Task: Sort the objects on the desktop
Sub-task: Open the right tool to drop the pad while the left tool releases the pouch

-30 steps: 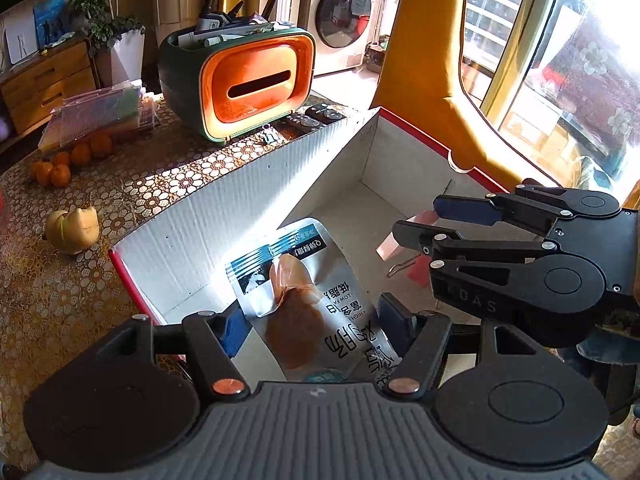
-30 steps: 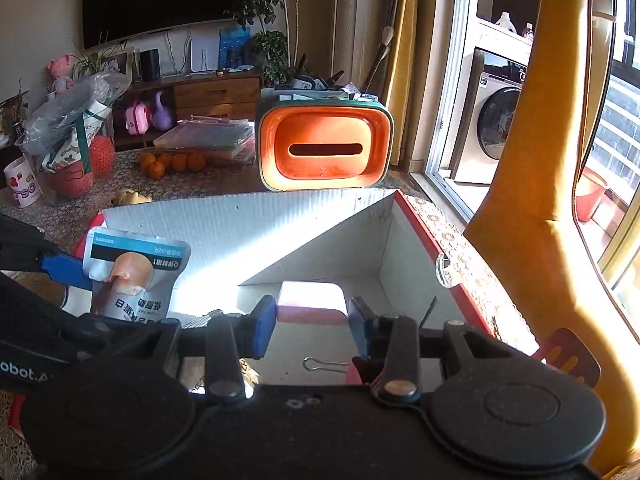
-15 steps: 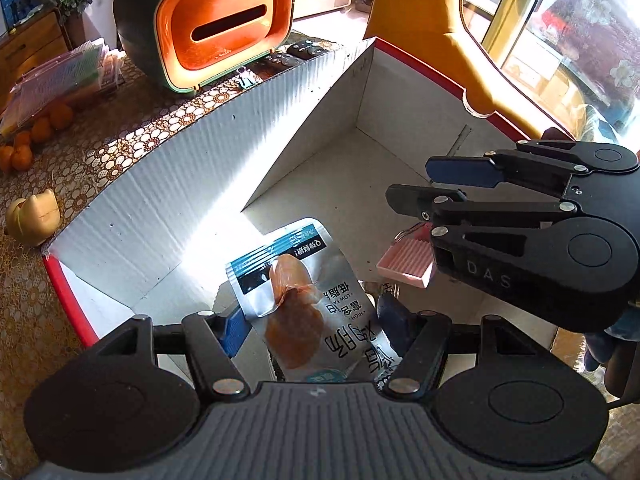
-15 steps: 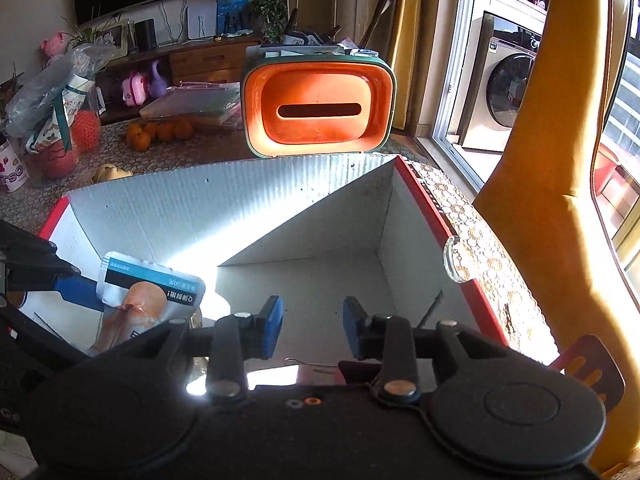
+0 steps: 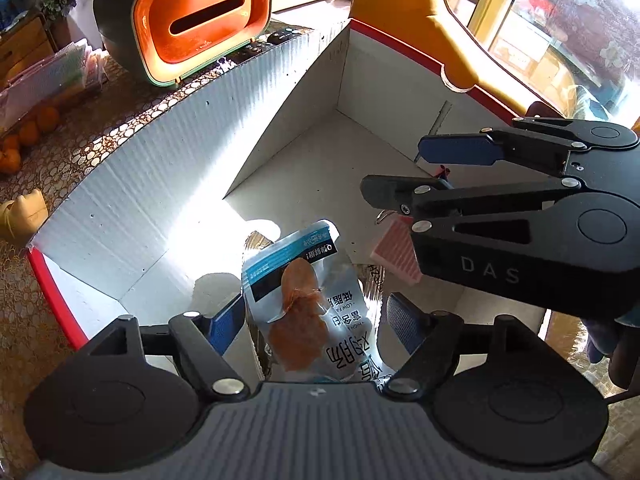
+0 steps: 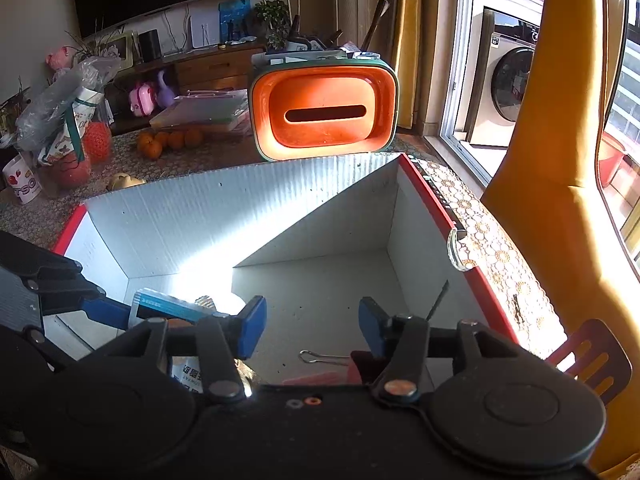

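Left wrist view: my left gripper point(image 5: 316, 320) points steeply down into the box, and its jaws have just been opening; the blue pads point(image 5: 226, 322) now stand clear on either side of the snack pouch point(image 5: 308, 300), which sits between them without being pressed. I read that claw as spread, the silver pouch loose in the gap, its blue-banded top tilted toward the box floor. Just right of the pouch I see the pink card pack point(image 5: 394, 254) lying on the floor of the white cardboard box point(image 5: 160, 184), partly hidden under my right gripper point(image 5: 404, 172), which comes in from the right with its two fingers apart. From the right wrist view, the right gripper point(image 6: 312, 322) also shows jaws that have just been opening, with nothing between the pads; bare box floor lies in the gap. Below them a wire binder clip point(image 6: 324, 358) rests on the floor, beside a sliver of the pink pack point(image 6: 316, 379). The pouch's blue top edge point(image 6: 168, 306) shows at left, by the left gripper's finger. Beyond the box's far wall stands the orange tissue holder point(image 6: 324, 110) on the patterned tablecloth point(image 6: 200, 156), with oranges point(image 6: 170, 140) farther left.
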### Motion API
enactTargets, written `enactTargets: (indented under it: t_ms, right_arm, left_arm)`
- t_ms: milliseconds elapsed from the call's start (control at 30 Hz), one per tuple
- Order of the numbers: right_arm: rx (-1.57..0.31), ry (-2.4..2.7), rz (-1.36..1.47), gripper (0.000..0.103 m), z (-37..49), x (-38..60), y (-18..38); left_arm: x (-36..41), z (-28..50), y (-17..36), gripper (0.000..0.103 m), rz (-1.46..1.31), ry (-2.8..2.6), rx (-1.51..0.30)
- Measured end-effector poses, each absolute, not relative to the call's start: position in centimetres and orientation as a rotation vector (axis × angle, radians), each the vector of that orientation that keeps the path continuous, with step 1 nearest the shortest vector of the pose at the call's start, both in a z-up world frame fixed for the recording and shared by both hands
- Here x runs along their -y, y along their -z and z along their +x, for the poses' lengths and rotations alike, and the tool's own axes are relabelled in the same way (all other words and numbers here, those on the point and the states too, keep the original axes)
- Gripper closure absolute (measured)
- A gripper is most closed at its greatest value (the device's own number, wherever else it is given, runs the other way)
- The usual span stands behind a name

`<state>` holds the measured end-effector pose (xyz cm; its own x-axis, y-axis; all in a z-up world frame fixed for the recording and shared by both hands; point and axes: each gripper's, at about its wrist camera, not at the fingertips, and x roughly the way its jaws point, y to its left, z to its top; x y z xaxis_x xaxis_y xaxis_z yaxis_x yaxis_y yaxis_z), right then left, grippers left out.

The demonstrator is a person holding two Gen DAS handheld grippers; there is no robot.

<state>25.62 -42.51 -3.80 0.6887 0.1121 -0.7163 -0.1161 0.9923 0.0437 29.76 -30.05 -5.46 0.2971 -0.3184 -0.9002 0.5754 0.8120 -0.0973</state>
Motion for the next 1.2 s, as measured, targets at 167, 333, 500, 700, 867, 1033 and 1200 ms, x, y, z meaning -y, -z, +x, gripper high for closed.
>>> enactTargets:
  t_ms: [167,333,500,700,867,1033,1200]
  right_arm:
    - [-0.807,-0.126,0.001,0.048,25.0,42.4,3.8]
    - [-0.797,-0.130,0.006,0.043,24.2,42.1,3.1]
    - [-0.776,-0.134,0.009,0.041,23.3,41.5,1.8]
    - [-0.755,-0.148,0.004,0.040,21.9,40.4,0.3]
    - [-0.748,-0.168,-0.002,0.040,20.6,38.8,-0.6]
    - [-0.732,-0.189,-0.008,0.040,19.3,37.0,-1.4]
    - [-0.701,-0.211,-0.023,0.039,18.2,35.0,-2.3]
  left_arm:
    - [29.0,28.9,4.5,0.025,0.246,0.611,-1.086]
    - [27.8,27.4,2.9,0.025,0.201,0.634,-1.035]
    - [26.6,25.9,1.2,0.025,0.172,0.645,-0.982]
    - [24.5,23.9,-0.1,0.025,0.141,0.643,-0.936]
    - [22.5,22.4,-1.1,0.025,0.122,0.633,-0.899]
    - [20.0,20.7,-2.1,0.025,0.092,0.615,-0.861]
    - [17.1,19.2,-2.7,0.025,0.061,0.589,-0.825]
